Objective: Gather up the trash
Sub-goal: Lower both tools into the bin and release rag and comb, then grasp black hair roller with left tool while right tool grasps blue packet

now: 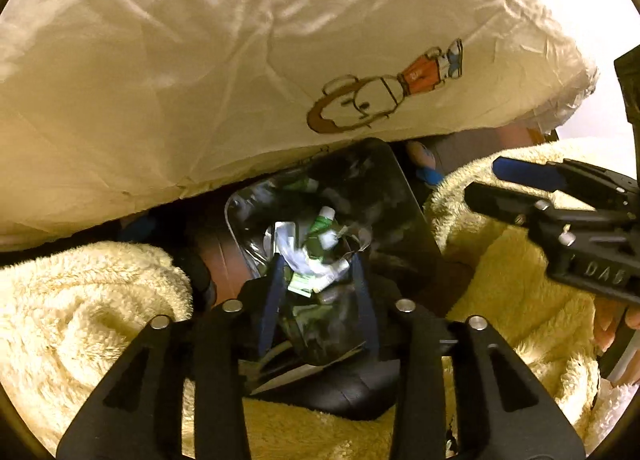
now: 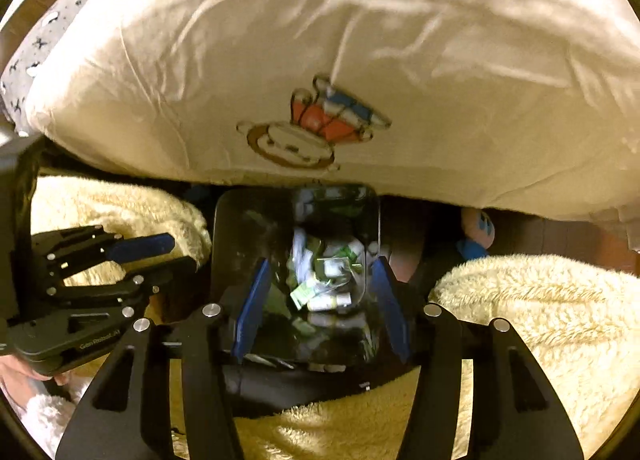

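We see the left gripper (image 1: 318, 292) pointing steeply down, its blue fingers (image 1: 269, 302) spread with nothing pinched, over the black trash bin (image 1: 404, 220) at frame centre. Inside lies the trash (image 1: 320, 256): crumpled wrappers and small green-and-white bottles. The right gripper (image 2: 320, 300) hangs likewise over the bin, fingers apart and empty. A cream fleece blanket (image 2: 540, 300) flanks the bin; a cartoon-printed pillow (image 2: 320, 40) fills the upper frame.
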`<state>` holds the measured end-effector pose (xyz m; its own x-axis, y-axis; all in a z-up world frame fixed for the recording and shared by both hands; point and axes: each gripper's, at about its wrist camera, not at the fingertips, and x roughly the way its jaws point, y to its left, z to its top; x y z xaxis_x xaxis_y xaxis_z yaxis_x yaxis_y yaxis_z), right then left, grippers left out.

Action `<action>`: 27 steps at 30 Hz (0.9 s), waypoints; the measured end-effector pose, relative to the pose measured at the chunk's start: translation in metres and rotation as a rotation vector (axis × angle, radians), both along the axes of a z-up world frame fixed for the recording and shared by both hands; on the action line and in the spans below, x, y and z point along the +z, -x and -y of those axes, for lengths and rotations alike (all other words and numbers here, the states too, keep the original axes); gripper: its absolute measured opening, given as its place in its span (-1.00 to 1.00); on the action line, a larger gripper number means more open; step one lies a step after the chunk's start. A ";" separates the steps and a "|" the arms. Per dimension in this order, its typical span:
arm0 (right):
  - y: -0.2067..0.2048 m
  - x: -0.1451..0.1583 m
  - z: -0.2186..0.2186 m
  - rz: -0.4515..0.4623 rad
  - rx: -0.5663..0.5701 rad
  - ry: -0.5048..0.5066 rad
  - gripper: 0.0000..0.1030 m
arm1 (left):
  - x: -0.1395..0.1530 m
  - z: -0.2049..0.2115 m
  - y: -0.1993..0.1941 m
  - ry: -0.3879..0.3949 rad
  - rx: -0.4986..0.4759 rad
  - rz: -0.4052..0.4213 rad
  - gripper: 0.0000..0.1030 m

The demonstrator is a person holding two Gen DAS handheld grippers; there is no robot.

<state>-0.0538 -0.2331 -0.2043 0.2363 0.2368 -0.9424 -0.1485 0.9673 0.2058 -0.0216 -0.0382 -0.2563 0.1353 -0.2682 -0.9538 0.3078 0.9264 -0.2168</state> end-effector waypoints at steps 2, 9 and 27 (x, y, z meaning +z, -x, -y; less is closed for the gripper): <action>-0.003 0.008 0.005 0.043 -0.014 0.004 0.31 | 0.011 -0.003 -0.001 -0.010 0.009 0.037 0.01; -0.014 0.070 0.023 0.264 -0.061 0.073 0.88 | 0.070 -0.013 -0.013 -0.043 0.028 0.218 0.76; -0.146 0.136 0.109 0.419 -0.268 0.198 0.91 | 0.163 0.000 -0.112 -0.108 0.057 0.508 0.84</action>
<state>0.0921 -0.3425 -0.0681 0.6296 -0.0561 -0.7749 0.0787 0.9969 -0.0082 0.0907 -0.0385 -0.0931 0.5998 -0.1505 -0.7859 0.2977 0.9536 0.0446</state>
